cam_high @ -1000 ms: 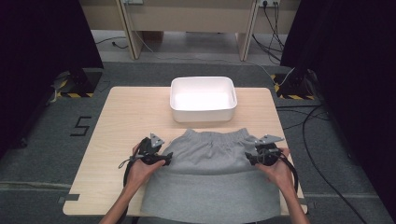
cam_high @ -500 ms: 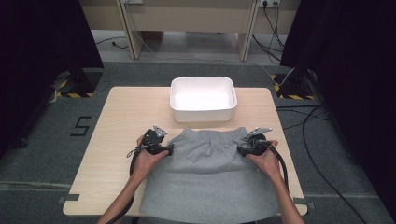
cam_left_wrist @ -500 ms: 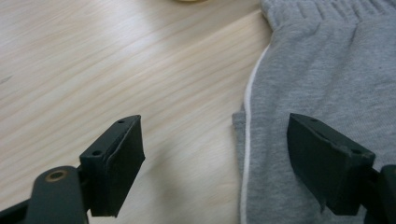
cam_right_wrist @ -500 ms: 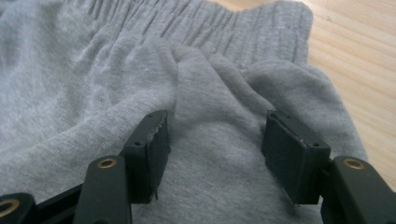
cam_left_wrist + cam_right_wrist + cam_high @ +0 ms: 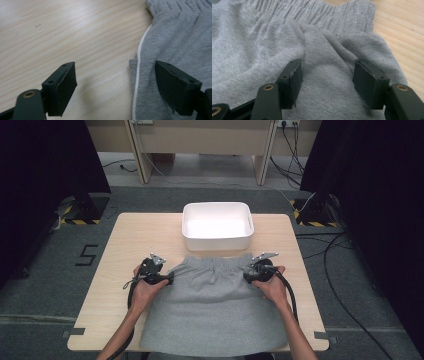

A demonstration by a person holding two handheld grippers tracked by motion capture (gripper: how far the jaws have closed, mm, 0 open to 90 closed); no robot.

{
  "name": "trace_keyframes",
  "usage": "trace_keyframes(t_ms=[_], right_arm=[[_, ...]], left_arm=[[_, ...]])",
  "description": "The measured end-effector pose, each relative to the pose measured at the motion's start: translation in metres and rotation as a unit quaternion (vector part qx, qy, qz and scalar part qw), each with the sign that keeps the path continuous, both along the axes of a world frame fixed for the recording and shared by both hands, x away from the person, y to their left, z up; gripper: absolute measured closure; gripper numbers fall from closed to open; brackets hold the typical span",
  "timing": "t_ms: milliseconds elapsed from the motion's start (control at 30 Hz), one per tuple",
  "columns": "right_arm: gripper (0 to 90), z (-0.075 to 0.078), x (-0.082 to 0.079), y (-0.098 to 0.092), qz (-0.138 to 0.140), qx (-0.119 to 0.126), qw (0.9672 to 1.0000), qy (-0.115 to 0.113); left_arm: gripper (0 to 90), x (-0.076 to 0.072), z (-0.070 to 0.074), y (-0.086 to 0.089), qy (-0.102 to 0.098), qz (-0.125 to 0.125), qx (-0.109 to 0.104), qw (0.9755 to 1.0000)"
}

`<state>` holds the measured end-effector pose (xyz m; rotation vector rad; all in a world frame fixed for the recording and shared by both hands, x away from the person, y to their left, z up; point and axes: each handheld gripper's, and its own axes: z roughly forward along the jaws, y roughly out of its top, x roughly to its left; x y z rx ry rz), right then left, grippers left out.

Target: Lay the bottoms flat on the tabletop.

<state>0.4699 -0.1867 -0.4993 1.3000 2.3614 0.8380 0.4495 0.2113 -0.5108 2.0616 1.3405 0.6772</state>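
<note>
High view, shorts [image 5: 215, 305]: lie flat on desk [image 5: 130, 240], waistband near tub [image 5: 217, 226].
Handling: light, soft, limp; likely best gripped at waistband corners.
Left tool [image 5: 115, 82]: wide, straddling side seam.
Right tool [image 5: 325, 80]: jaws just opening, pads clear of cloth.

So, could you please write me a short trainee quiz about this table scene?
1. True or false: the grey shorts lie inside the white tub.
2. Which edge of the shorts points toward the tub: A waistband, B leg hems?
3. Are the jaws of the left tool open or shut?

Key: 1 false, they lie on the table; 2 A; 3 open, one over wood, one over cloth.
</note>
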Motion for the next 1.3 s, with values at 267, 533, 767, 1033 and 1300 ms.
trace_keyframes(t_ms=[267,533,767,1033,1300], right_arm=[[40.0,0.000,0.003,0.007,0.005,-0.001,1.0000,0.002],[39.7,0.001,0.003,0.007,0.005,0.001,1.0000,0.002],[38.7,0.011,-0.008,0.010,0.011,0.007,0.9997,-0.021],[38.7,0.028,-0.032,0.018,0.035,0.032,0.9976,-0.051],[38.8,0.042,-0.056,0.029,0.057,0.057,0.9942,-0.071]], left_arm=[[18.2,0.001,-0.001,0.007,0.003,0.006,-0.007,1.0000],[19.0,0.002,0.000,0.008,0.007,0.001,-0.014,0.9999],[19.1,0.003,0.000,0.011,0.024,-0.006,-0.039,0.9989],[19.3,0.004,0.005,0.012,0.028,-0.013,-0.050,0.9983],[19.4,0.010,0.010,0.012,0.029,-0.013,-0.058,0.9978]])
